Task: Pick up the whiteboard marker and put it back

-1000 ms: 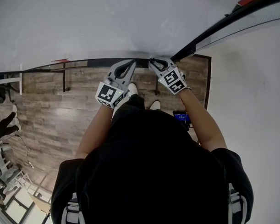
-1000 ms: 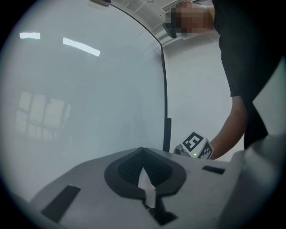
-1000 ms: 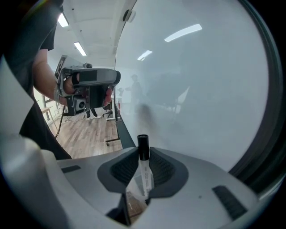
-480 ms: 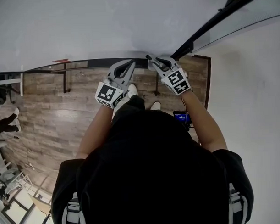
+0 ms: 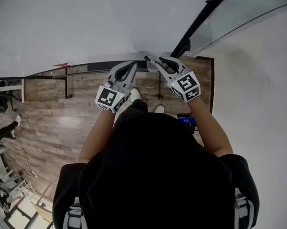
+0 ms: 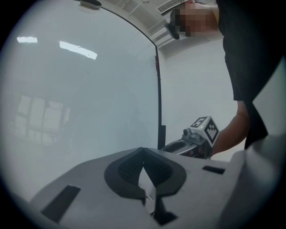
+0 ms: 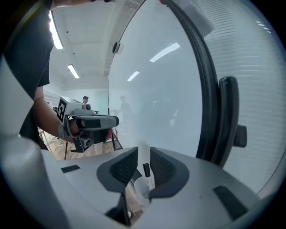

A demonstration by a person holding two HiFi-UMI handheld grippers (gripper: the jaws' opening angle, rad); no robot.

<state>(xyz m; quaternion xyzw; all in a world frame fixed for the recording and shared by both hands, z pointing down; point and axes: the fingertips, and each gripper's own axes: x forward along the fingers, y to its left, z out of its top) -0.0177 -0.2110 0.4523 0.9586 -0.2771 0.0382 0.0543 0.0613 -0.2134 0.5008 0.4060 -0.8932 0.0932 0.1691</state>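
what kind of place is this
Likely an office or meeting room: a big whiteboard in a black frame, wood-look flooring, and strip lights on the ceiling.

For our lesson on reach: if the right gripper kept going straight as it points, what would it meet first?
Probably the whiteboard; the whiteboard marker held in the right gripper would likely touch first. Depth is unclear.

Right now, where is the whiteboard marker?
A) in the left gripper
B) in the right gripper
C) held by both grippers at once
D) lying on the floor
B: in the right gripper view, the whiteboard marker sits clamped between the fingers of the right gripper, while the left gripper is closed on nothing.
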